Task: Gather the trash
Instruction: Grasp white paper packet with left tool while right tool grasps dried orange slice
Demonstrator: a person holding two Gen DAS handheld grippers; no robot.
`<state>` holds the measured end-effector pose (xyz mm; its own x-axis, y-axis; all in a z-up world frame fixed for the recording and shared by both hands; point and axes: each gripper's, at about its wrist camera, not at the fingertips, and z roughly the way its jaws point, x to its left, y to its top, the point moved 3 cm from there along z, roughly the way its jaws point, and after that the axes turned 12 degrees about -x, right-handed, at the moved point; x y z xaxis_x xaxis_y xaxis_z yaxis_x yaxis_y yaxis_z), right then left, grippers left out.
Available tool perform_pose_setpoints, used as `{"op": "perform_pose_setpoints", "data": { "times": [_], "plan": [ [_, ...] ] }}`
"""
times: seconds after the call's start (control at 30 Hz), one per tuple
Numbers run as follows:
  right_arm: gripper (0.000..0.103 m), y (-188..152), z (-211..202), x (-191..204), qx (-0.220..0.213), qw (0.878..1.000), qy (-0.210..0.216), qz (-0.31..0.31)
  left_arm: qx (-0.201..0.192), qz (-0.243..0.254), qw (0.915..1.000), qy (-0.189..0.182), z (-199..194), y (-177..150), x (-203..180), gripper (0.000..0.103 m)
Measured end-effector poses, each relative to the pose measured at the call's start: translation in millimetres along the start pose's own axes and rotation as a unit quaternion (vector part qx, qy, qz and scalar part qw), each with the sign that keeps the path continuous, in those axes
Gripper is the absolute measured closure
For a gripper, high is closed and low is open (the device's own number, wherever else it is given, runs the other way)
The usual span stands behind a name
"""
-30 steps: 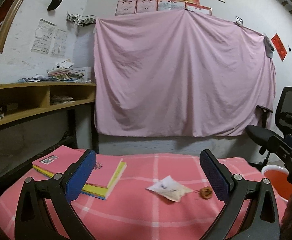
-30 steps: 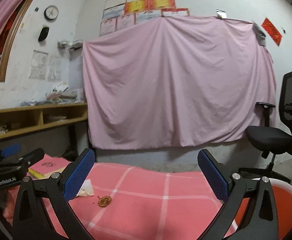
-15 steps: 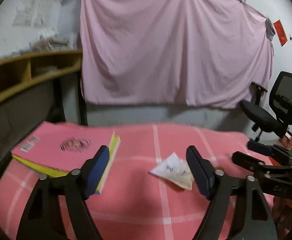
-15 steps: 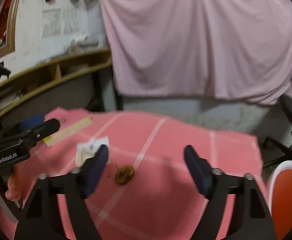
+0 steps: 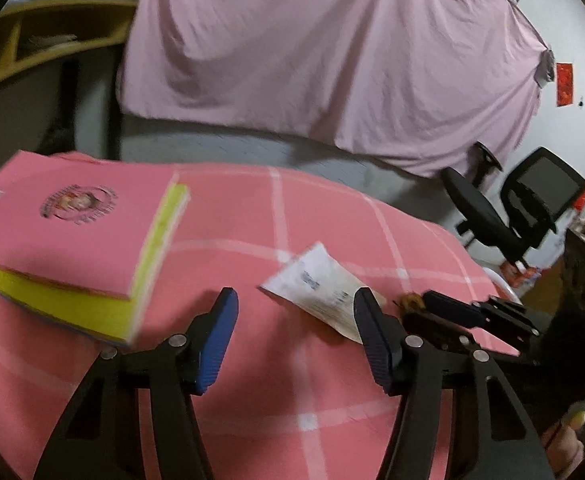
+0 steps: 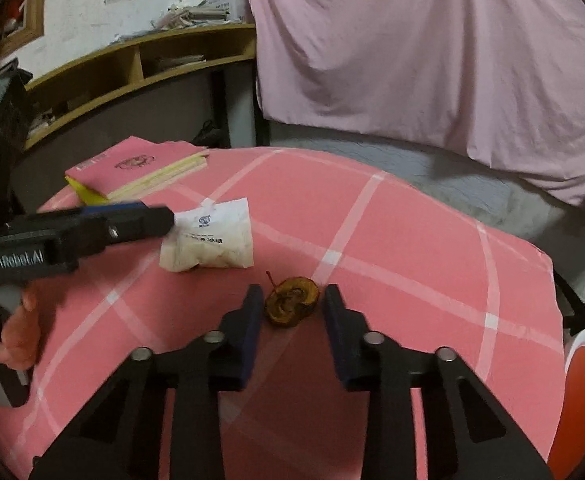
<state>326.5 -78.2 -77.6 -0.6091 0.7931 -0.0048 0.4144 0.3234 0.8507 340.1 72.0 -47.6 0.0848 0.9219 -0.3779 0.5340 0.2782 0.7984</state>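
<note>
- Right gripper (image 6: 291,304): jaws are closing in, with the brown dried fruit slice (image 6: 291,301) sitting right between the blue fingertips. There are slivers of pink cloth showing on both sides of it, so the pads aren't pressing on it.
- Left gripper (image 5: 294,332): jaws closing too, about halfway. The white packet (image 5: 319,287) lies just ahead of it, with its near corner tucked behind the right-hand fingertip. Nothing pinched, just bare cloth in the gap.
- So that's two bits of trash, one per gripper: one fruit slice, one crumpled white packet with print on it. They sit near each other in the middle of the table, not touching.
- Everything's on one pink checked tablecloth (image 6: 412,240).
- One stack of pink-covered books (image 5: 72,232) with yellow edges, off to the left of the packet, apart from it.
- One red bin (image 6: 584,396) with a white rim peeks in past the table's right edge.
- One black office chair (image 5: 524,208) in the back by the pink sheet (image 5: 332,48) hung on the wall.
</note>
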Motion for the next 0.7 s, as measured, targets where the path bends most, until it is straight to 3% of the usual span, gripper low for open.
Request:
{"op": "perform_pose_setpoints", "data": {
  "times": [0.23, 0.3, 0.5, 0.7],
  "plan": [
    [0.077, 2, -12, -9, -0.025, 0.999, -0.024, 0.018, 0.02, 0.026, 0.9994, -0.009, 10, 1, -18, 0.05],
    [0.077, 3, -17, -12, -0.035, 0.998, -0.035, 0.023, 0.023, 0.039, 0.999, -0.006, 10, -1, -25, 0.065],
    [0.077, 3, -22, -19, -0.047, 0.997, -0.048, 0.037, 0.032, 0.074, 0.9967, 0.006, 17, -11, -37, 0.087],
    [0.077, 4, -21, -19, -0.047, 0.997, -0.049, 0.037, 0.032, 0.076, 0.9966, 0.0, 20, -15, -37, 0.092]
  ]
}}
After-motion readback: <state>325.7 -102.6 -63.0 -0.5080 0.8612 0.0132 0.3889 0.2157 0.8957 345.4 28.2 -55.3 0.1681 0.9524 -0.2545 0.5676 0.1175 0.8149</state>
